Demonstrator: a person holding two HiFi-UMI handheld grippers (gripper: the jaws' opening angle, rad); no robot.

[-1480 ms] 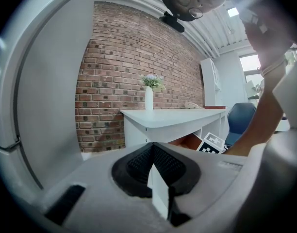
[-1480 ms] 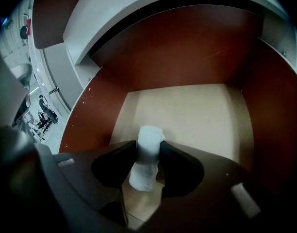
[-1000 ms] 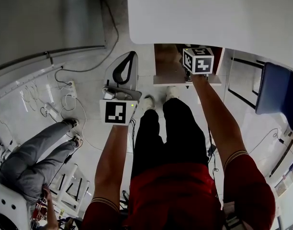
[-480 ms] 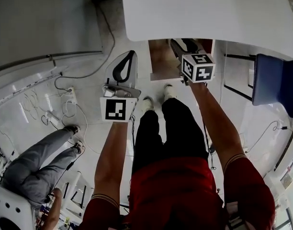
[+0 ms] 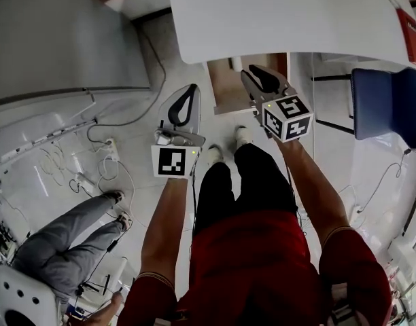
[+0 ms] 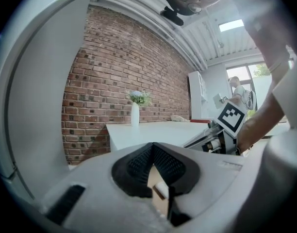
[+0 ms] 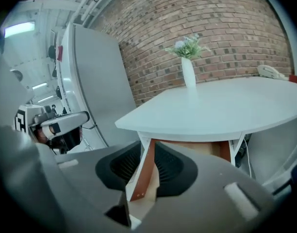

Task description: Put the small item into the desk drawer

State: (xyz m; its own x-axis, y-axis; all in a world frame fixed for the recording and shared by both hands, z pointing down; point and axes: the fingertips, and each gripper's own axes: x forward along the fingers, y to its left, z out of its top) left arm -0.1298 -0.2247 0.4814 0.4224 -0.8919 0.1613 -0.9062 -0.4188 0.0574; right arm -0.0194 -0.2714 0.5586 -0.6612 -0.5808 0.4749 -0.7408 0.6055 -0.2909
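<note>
Both grippers are empty: left gripper jaws together, right gripper half apart, having just been closing on nothing. The small item lies in the open drawer just beyond the right gripper; best withdraw without clipping the counter above.

A red shirt with striped cuffs, black trousers and white shoes are worn. The grey left gripper and right gripper are topped by black-and-white marker cubes.

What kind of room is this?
Probably an office or workroom: there's a white desk with an open drawer, a blue chair beside it, and loose cables trailing about.
</note>
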